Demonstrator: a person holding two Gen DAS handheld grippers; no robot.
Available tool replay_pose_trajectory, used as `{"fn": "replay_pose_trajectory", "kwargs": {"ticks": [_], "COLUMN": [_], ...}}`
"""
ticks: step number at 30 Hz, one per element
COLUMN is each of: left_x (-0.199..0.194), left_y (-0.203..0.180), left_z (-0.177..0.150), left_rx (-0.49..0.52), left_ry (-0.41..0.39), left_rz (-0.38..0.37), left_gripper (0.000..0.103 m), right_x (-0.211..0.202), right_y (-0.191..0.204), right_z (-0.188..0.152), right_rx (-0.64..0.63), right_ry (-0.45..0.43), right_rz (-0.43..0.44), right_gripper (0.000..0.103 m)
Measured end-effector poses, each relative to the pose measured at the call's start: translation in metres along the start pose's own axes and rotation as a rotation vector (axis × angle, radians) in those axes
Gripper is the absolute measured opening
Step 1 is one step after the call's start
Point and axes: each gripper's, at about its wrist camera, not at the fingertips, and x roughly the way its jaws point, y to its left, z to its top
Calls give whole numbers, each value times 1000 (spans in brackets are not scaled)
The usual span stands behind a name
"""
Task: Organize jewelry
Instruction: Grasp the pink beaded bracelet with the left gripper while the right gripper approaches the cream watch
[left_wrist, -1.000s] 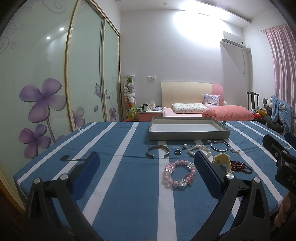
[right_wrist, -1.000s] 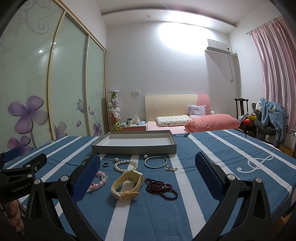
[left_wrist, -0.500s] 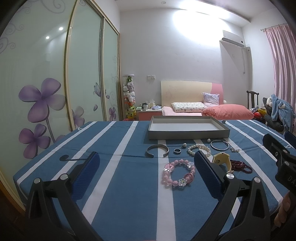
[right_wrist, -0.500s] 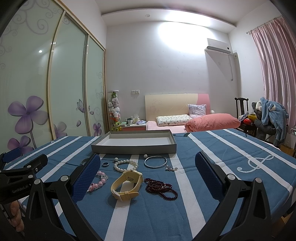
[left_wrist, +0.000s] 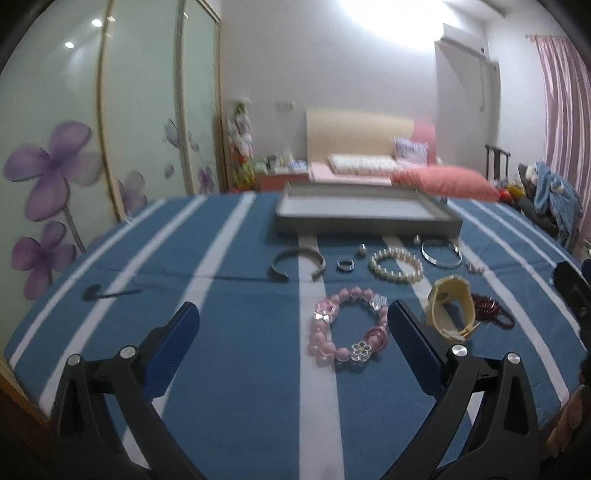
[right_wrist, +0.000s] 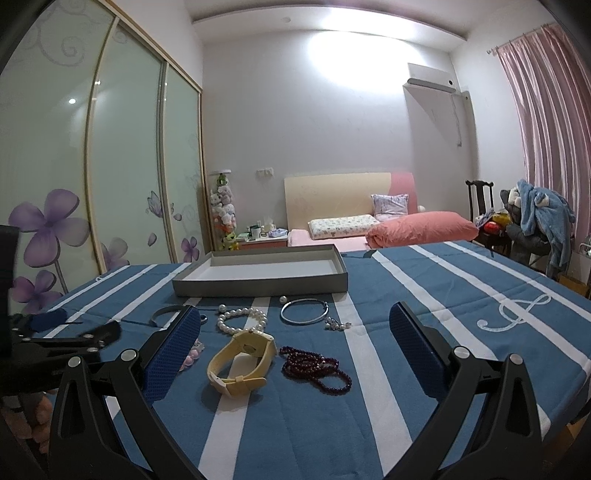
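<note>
Blue-padded and spread wide, the left gripper (left_wrist: 291, 336) is hovering empty over the striped cloth (left_wrist: 229, 387), the pink bead bracelet (left_wrist: 349, 326) lying just inside its right finger. Rightward, the cream watch (right_wrist: 242, 362) and dark red beads (right_wrist: 316, 369) are lying between the right gripper's (right_wrist: 291, 339) equally parted, empty fingers; the grey tray (right_wrist: 258, 286) is sitting beyond.

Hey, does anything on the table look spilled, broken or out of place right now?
Nothing looks damaged. The grey tray holds no jewelry; every piece lies loose on the cloth in front of it. The cream watch sits tipped on its side, and the dark red beads lie in a loose heap.
</note>
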Motion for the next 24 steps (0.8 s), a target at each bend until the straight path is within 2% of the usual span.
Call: {"fn": "replay_pose_trajectory", "kwargs": {"ticks": [2, 7, 16, 24], "left_x": [15, 46, 88, 95], "left_y": [-2, -10, -17, -14], "left_z": [3, 10, 9, 10], "left_rx": [13, 56, 98, 79], "left_ry": [40, 123, 297, 335], "left_rz": [-11, -32, -89, -107], "left_gripper": [98, 76, 52, 36], "right_x": [2, 5, 7, 13], "right_y": [-1, -5, -4, -8], "right_z": [-2, -5, -6, -4], "right_rx": [7, 21, 36, 38], "right_ry": [9, 31, 57, 74], "right_rz": [-2, -8, -12, -7], "right_gripper": [101, 101, 101, 101]}}
